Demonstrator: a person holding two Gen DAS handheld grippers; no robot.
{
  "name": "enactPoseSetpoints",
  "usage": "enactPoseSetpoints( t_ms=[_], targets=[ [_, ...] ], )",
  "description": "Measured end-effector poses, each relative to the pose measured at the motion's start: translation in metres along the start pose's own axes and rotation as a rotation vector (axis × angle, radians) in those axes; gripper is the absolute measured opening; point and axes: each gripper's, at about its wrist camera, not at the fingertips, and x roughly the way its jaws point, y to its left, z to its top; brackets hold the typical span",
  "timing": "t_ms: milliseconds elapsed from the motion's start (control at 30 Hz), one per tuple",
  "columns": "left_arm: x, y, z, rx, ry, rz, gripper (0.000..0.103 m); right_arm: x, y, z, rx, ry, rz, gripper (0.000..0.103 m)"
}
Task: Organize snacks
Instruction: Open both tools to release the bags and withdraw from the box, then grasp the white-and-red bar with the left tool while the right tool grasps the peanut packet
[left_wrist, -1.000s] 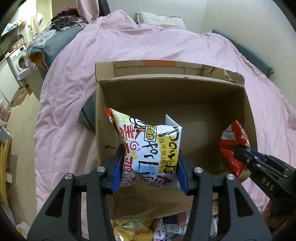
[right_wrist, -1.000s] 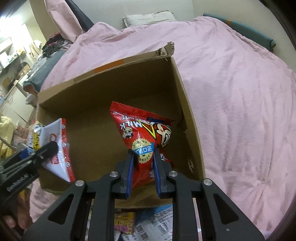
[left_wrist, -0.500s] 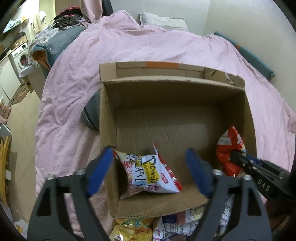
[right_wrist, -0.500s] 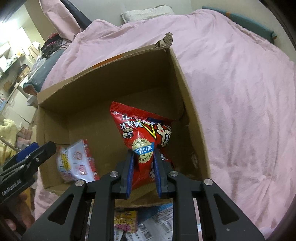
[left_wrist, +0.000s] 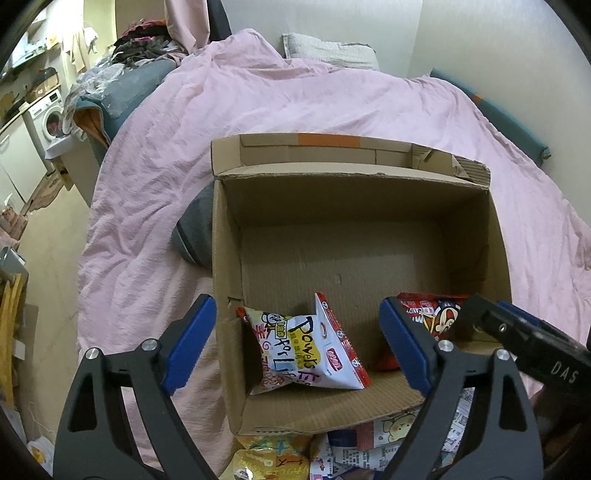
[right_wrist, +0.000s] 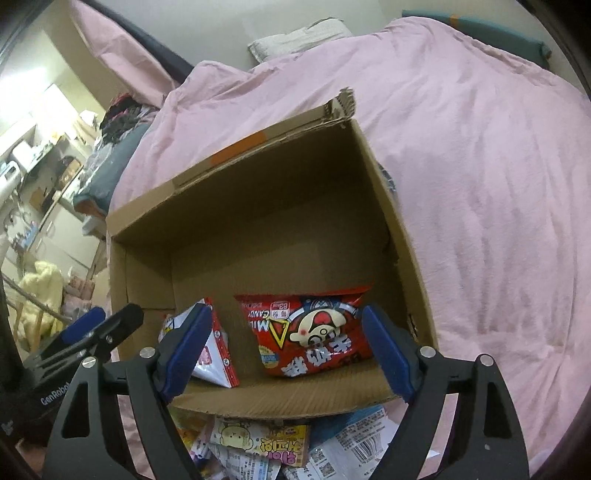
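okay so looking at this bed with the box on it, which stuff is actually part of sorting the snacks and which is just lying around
Part of the job:
- cardboard box
- white snack bag, lying in the box
- red snack bag, lying in the box
- loose snack packets in front of the box
- left hand-held gripper, open
- right hand-held gripper, jaws opening, off the red bag

Just lying about:
- pink duvet
- pillow
- washing machine

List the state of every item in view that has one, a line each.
cardboard box: open, flaps up
white snack bag: sealed, lying loose in the box
red snack bag: sealed, lying loose in the box
left tool: open, empty
right tool: jaws opening, gripping nothing
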Motion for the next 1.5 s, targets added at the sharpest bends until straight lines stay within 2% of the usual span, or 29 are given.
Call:
enactPoseSetpoints(
  t_ms=[400,667,1033,1500],
  targets=[
    [-0.016,0.006,-0.004,-0.012,-0.011,0.007,0.088,-0.017,-0.005,0.000,0.028,-0.019,0.027,0.087],
    [-0.039,0.009,-0.015,0.000,-0.039,0.015,0.088,-0.041,-0.006,-0.016,0.053,-0.027,0.045,0.087],
    [-0.065,0.027,-0.052,-0.030,-0.016,0.030,0.088,-0.066,0.004,-0.048,-0.020,-0.019,0.039,0.087],
    [-0.089,0.046,-0.100,-0.078,0.029,0.028,0.088,-0.085,-0.001,-0.089,-0.021,0.024,0.036,0.087]
  ],
)
